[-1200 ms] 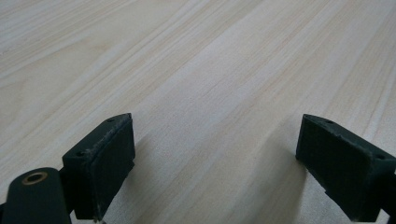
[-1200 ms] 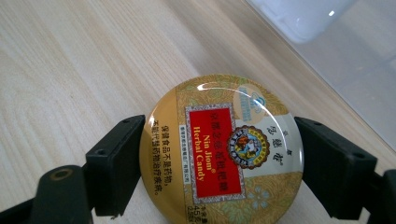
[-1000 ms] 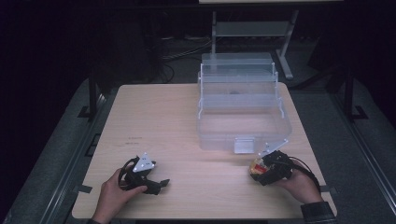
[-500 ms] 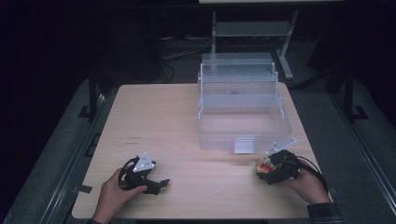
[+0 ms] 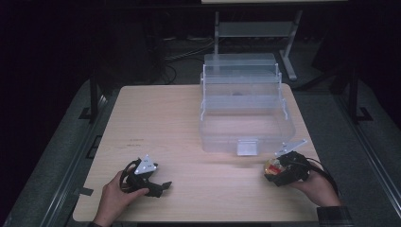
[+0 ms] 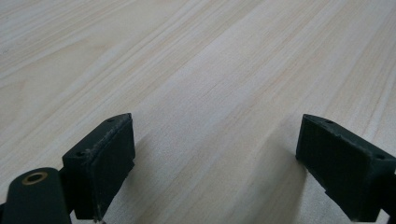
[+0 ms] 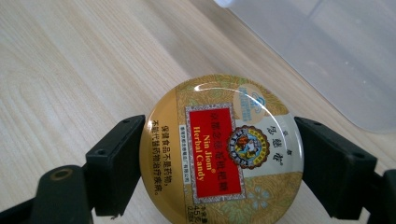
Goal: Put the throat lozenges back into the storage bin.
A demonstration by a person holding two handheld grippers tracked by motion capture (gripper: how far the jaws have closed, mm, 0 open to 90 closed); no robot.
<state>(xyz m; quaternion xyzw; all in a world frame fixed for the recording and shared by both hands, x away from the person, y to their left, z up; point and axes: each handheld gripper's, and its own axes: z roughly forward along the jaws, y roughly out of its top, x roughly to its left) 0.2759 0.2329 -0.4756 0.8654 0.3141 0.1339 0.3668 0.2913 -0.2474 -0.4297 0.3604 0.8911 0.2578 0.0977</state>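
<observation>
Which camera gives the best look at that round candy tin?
The right gripper view: the candy tin sits close up between the black jaws, label readable. The high view shows it as a small gold-and-red spot in the right gripper.

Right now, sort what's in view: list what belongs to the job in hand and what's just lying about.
Part of the job:
- round candy tin, clamped in the right hand-held gripper
- clear tiered plastic box, open, just beyond the tin

Lying about:
- left hand-held gripper, open over bare table
- metal stand behind the table

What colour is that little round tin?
Gold tin with a red label; clearest in the right gripper view.
</observation>
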